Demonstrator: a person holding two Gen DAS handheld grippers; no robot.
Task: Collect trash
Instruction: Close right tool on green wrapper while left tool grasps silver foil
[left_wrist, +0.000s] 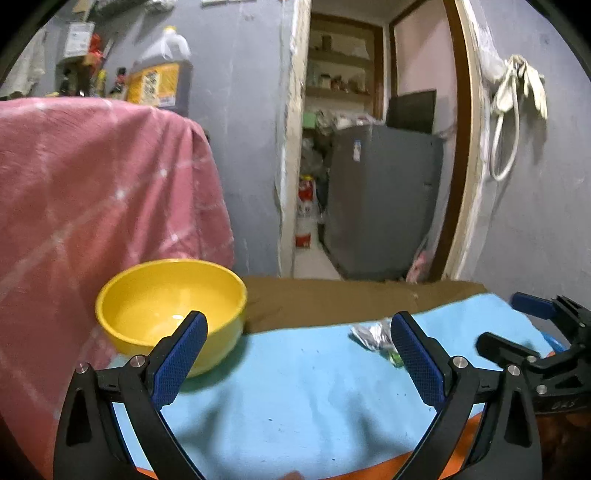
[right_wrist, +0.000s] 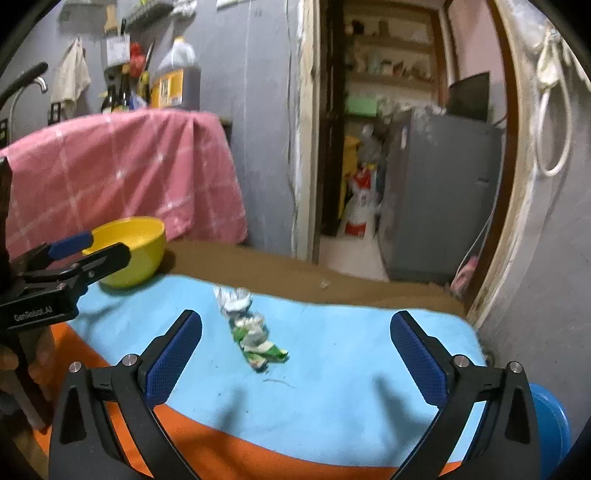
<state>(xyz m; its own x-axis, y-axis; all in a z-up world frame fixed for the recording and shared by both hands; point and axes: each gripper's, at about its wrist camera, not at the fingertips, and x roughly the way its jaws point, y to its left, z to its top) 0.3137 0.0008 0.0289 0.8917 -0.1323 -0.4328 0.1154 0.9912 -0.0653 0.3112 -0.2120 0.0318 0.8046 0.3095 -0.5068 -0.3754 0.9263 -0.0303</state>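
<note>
left tool (left_wrist: 299, 347): released, jaws wide, holding nothing | right tool (right_wrist: 295, 347): released, jaws wide, holding nothing | crumpled wrapper trash (right_wrist: 249, 325): lying on blue cloth (right_wrist: 332, 387) of surface, ahead between right tool's fingers | yellow bowl (left_wrist: 170, 310): upright, left end of cloth, well apart from trash

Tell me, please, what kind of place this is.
Probably a small home kitchen or utility corner: a large jug of dark liquid beside bottles, a grey fridge through the doorway, and a yellow bowl on a cloth-covered table.
</note>
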